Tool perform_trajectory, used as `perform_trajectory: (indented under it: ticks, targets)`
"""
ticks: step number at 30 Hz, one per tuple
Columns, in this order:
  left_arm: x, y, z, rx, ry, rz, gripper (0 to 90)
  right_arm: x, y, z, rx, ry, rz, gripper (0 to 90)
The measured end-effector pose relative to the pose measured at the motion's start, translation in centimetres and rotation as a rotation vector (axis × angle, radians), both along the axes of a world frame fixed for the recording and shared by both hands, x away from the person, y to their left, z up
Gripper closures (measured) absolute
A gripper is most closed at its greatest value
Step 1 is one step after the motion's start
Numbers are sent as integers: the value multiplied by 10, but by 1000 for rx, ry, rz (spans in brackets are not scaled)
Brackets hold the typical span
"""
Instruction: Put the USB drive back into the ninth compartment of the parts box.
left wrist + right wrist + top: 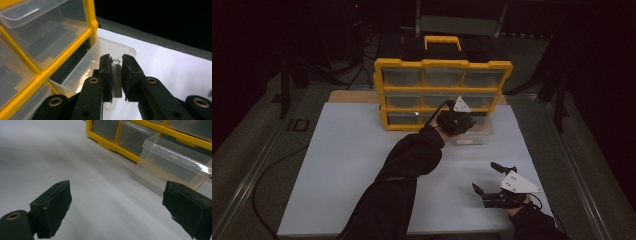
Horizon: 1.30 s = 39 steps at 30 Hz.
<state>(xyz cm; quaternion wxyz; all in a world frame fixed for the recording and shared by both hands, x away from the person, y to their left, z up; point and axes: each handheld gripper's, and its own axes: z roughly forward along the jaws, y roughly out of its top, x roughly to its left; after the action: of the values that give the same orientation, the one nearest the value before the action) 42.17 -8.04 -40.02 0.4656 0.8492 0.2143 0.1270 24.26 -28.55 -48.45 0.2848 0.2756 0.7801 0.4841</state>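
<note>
A yellow organizer (442, 92) with clear drawers stands at the back of the white board (352, 165). Its bottom right drawer (474, 135) is pulled partway out. My left gripper (454, 121) is at that drawer's front. In the left gripper view the gripper (116, 62) is shut on the clear drawer's front tab (116, 80), with the drawer (100, 50) reaching back into the yellow frame (91, 20). My right gripper (485, 177) hovers open near the board's front right. In the right gripper view its jaws (117, 202) stand wide apart with nothing between them, facing the drawer (172, 167).
The organizer has a yellow carry handle (442, 41) on top. Dark cables and stands lie behind and left of the table. A metal rail (247, 180) runs along the left edge. The board's left half is bare white surface.
</note>
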Motion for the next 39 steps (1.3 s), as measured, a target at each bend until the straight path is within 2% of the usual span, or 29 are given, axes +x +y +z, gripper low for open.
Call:
perform_trajectory:
  ticks: [6,10,23,28,29,31,32,33,36,39]
  targets:
    - [5,-3,-3,-12,-12,36,784,0,0,0,-4,-1,3,80]
    - [8,-5,-6,-21,-2,57,784,0,0,0,-3,-3,6,80]
    - [14,-11,-12,-28,-3,82,783,0,1,-1,-4,1,6,81]
    - [18,-10,-12,-29,8,89,776,0,1,-1,-7,2,9,81]
    - [18,-10,-12,-27,7,95,751,0,1,-1,-8,2,10,81]
    - [17,-10,-11,-22,21,99,590,0,1,-1,-9,3,11,80]
    - [16,-10,-11,-11,7,114,517,0,1,-1,-10,3,11,80]
    - [15,-10,-10,-19,5,112,469,0,1,-1,-8,3,11,81]
    - [13,-9,-8,-35,13,111,357,0,1,-1,-8,4,10,81]
    - [11,-8,-7,-20,20,98,275,0,1,-1,-10,3,10,81]
